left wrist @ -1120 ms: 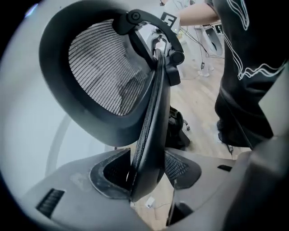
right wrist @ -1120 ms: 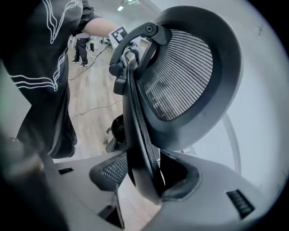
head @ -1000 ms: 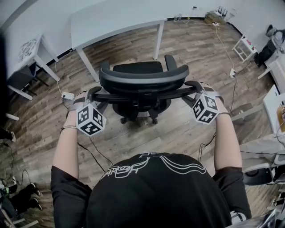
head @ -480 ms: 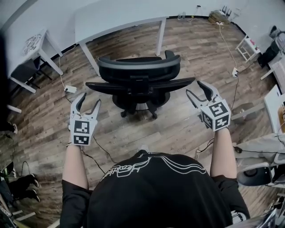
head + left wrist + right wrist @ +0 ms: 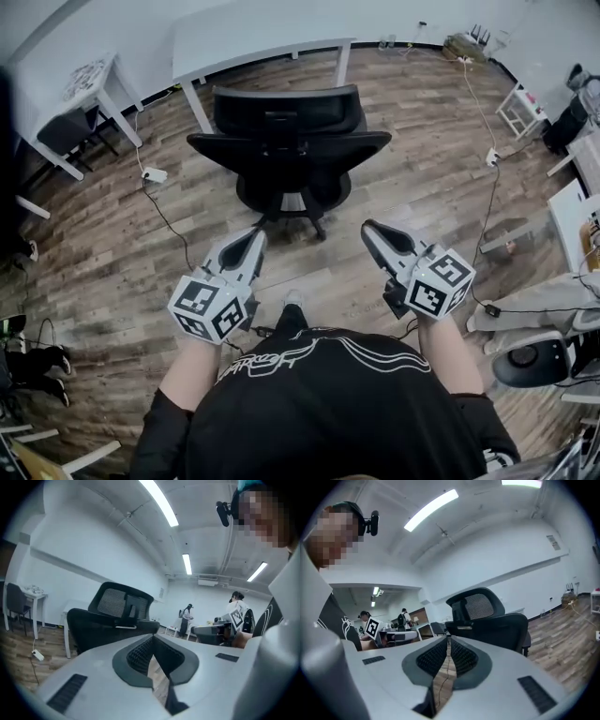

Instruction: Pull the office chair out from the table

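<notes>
The black office chair [image 5: 286, 141] stands on the wood floor, its back toward me and a little out from the white table [image 5: 253, 37]. My left gripper [image 5: 255, 236] hovers close to my body, apart from the chair, jaws shut on nothing. My right gripper [image 5: 370, 230] hangs beside it, also clear of the chair, its jaws closing, tips nearly together with nothing between them. The left gripper view has the left gripper [image 5: 152, 637] in front and the chair [image 5: 108, 616] beyond at left. In the right gripper view, the chair [image 5: 487, 616] stands past the right gripper [image 5: 448, 639].
A small white table [image 5: 89, 80] with a dark chair stands at the left. A power adapter and cable [image 5: 153, 174] lie on the floor left of the chair. More cables, a white side table [image 5: 516, 98] and another chair base [image 5: 525, 361] are at the right.
Both grippers have let go of the chair's armrests, pulled back toward my body, rolled over and closed. The chair now sits farther from me.
</notes>
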{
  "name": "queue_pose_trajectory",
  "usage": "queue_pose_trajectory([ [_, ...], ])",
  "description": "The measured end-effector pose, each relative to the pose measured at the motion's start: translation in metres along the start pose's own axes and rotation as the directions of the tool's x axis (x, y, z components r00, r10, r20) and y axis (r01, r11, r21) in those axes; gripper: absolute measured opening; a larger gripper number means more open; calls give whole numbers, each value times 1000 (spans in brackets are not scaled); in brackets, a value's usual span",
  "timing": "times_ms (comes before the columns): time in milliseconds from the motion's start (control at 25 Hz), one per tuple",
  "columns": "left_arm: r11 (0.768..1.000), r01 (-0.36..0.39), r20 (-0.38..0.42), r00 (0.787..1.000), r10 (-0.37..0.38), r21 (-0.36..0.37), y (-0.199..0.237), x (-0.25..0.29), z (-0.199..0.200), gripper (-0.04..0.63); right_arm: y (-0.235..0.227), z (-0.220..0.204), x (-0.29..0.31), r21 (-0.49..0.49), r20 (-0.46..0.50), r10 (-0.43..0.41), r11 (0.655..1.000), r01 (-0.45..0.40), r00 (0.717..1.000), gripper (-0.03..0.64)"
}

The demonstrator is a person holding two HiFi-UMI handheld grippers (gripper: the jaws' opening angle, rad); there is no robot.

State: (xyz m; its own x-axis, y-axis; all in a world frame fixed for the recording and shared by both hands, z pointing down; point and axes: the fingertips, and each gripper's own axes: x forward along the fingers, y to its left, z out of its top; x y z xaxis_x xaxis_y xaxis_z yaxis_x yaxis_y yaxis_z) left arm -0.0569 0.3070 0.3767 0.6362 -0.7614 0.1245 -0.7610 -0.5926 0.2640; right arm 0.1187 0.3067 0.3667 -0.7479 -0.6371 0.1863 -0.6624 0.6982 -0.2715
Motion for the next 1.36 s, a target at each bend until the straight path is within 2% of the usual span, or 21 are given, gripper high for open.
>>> queue_pose_trajectory([
  [120, 995, 95, 2, 995, -95, -8, -60, -13, -8, 6, 41, -15, -22, -15, 11, 61, 998, -60, 998, 43],
  [240, 989, 145, -13, 989, -145, 27, -106, -29, -16, 6, 76, -26, -44, -9, 19, 122, 993, -122, 992, 38],
  [360, 982, 187, 1, 982, -187, 18, -136, -44, -17, 6, 106, -29, -64, -29, 31, 178, 984, -178, 983, 35],
  [480, 980, 200, 21, 980, -200, 5, -154, -56, -18, 6, 123, -33, -78, -57, 30, 193, 980, -191, 981, 35],
  [840, 978, 198, 8, 980, -199, 56, -188, -72, -27, 6, 135, -42, -108, -16, 47, 194, 981, -193, 980, 35],
  [920, 980, 188, 5, 982, -189, 71, -191, -75, -27, 6, 133, -43, -112, 4, 51, 192, 981, -192, 980, 35],
  [1040, 979, 194, 20, 980, -196, 56, -192, -81, -24, 6, 135, -43, -115, 19, 54, 191, 981, -193, 980, 35],
  [1360, 982, 165, -5, 986, -166, 90, -188, -79, -30, 6, 141, -44, -112, -3, 49, 203, 979, -204, 978, 35],
])
